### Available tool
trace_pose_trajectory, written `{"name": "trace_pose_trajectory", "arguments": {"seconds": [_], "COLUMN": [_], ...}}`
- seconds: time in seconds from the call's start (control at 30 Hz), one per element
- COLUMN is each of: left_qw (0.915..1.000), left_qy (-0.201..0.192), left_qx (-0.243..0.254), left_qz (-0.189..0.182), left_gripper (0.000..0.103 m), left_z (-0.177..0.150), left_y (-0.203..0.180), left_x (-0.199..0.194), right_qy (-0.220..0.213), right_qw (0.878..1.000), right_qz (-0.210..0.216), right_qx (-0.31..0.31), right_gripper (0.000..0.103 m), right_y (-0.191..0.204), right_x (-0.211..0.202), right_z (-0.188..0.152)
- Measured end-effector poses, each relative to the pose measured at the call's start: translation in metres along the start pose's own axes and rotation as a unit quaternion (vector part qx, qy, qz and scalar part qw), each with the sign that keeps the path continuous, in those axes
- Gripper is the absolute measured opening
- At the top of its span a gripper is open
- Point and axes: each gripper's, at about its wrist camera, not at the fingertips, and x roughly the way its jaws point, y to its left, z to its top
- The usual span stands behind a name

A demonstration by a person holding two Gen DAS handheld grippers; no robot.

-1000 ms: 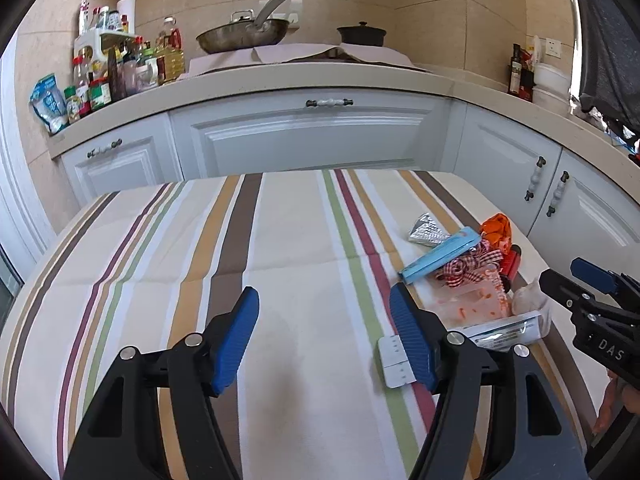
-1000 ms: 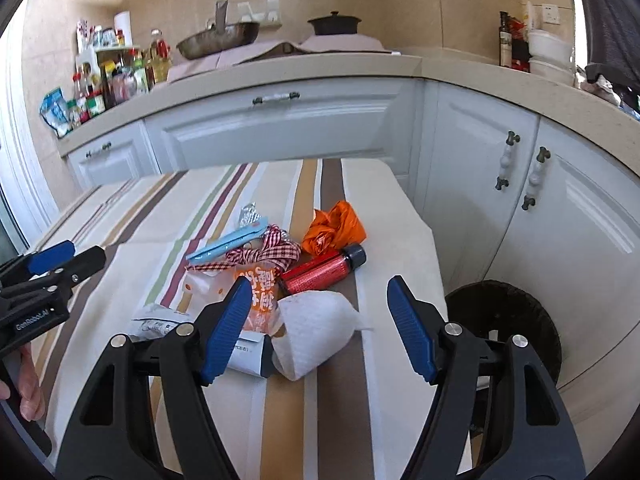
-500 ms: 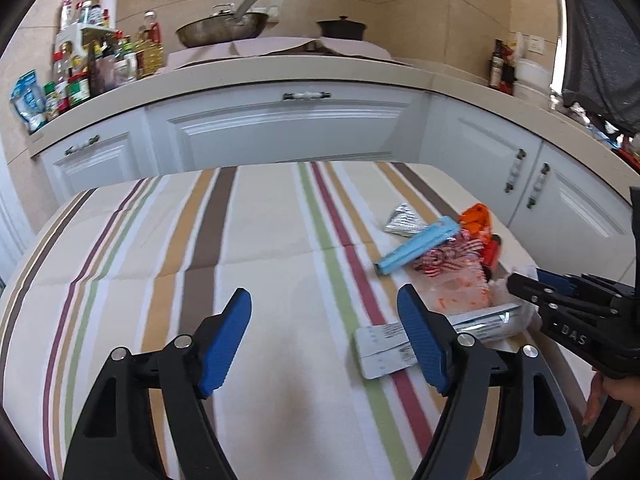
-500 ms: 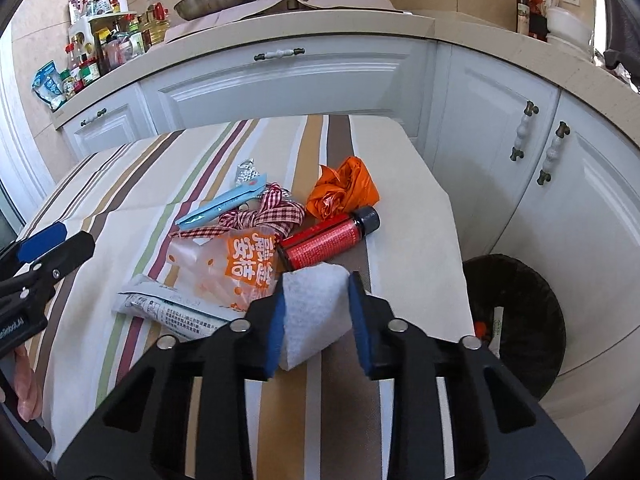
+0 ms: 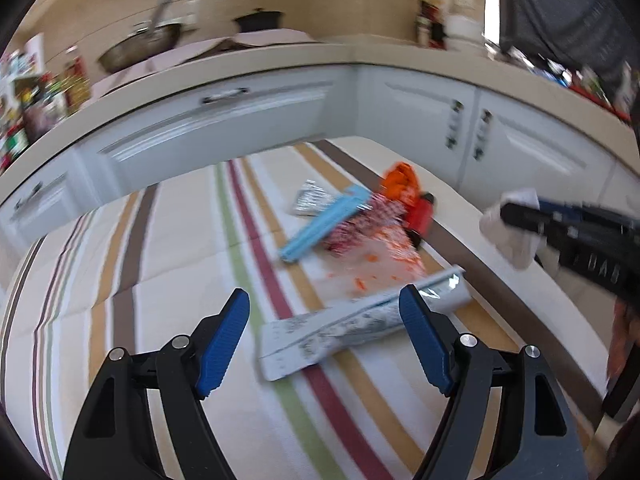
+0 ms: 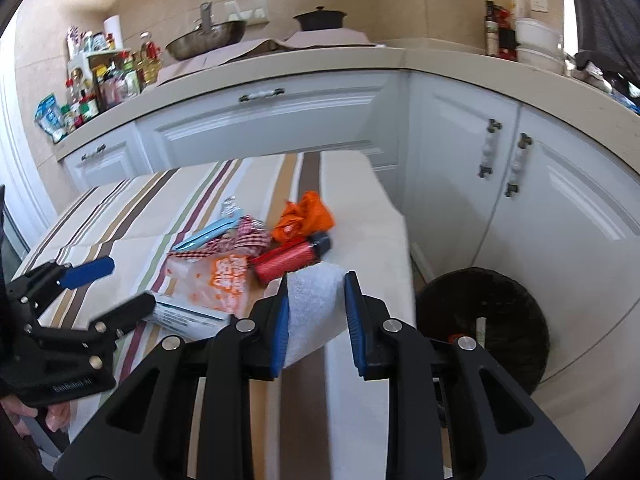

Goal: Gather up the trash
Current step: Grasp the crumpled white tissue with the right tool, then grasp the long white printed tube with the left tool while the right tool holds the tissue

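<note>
My right gripper (image 6: pixel 316 320) is shut on a white tissue (image 6: pixel 314 308) and holds it above the table's right edge; it also shows in the left wrist view (image 5: pixel 512 232). My left gripper (image 5: pixel 324 344) is open and straddles a long silver-grey wrapper (image 5: pixel 352 326) lying on the striped tablecloth (image 5: pixel 160 280). Beyond lie a clear bag with orange print (image 6: pixel 218 280), a red bottle (image 6: pixel 290 258), an orange bag (image 6: pixel 304 218), a checked ribbon (image 6: pixel 244 238), a blue wrapper (image 5: pixel 324 226) and a foil wrapper (image 5: pixel 310 202).
A black round trash bin (image 6: pixel 484 320) stands on the floor right of the table, below white cabinets (image 6: pixel 520 184). The counter behind carries a wok (image 6: pixel 206 42), a black pot (image 6: pixel 320 20) and bottles (image 6: pixel 104 80).
My right gripper has lifted the tissue off the table and moved it right toward the bin. My left gripper has moved forward and right, so the silver-grey wrapper now lies between its fingers.
</note>
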Motion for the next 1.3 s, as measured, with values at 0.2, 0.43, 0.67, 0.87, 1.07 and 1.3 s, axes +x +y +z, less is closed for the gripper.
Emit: {"name": "trace_pose_trajectory", "arguments": {"seconds": [0.2, 0.43, 0.67, 0.87, 1.07, 1.3], "left_qw": [0.9986, 0.9971, 0.9966, 0.9949, 0.9957, 0.9964], "left_qy": [0.028, 0.049, 0.039, 0.030, 0.022, 0.010], "left_qx": [0.043, 0.052, 0.069, 0.091, 0.084, 0.078], "left_qz": [-0.017, -0.029, -0.025, -0.032, -0.033, -0.030], "left_gripper": [0.075, 0.057, 0.031, 0.002, 0.001, 0.001], "left_z": [-0.001, -0.007, -0.013, -0.018, -0.022, -0.022], "left_y": [-0.014, -0.014, -0.016, -0.023, -0.024, -0.024], "left_x": [0.011, 0.014, 0.005, -0.006, -0.013, -0.021], "right_qy": [-0.007, -0.013, -0.018, -0.022, -0.025, -0.029], "right_qw": [1.000, 1.000, 1.000, 0.999, 0.999, 0.999], "right_qz": [-0.005, -0.005, -0.004, -0.006, -0.009, -0.011], "right_qx": [0.015, 0.021, 0.023, 0.022, 0.022, 0.023], "right_gripper": [0.025, 0.025, 0.025, 0.025, 0.025, 0.025], "right_y": [-0.013, -0.017, -0.018, -0.018, -0.019, -0.022], "right_x": [-0.005, -0.007, -0.011, -0.018, -0.025, -0.031], "right_z": [-0.001, -0.002, -0.003, -0.006, -0.010, -0.012]}}
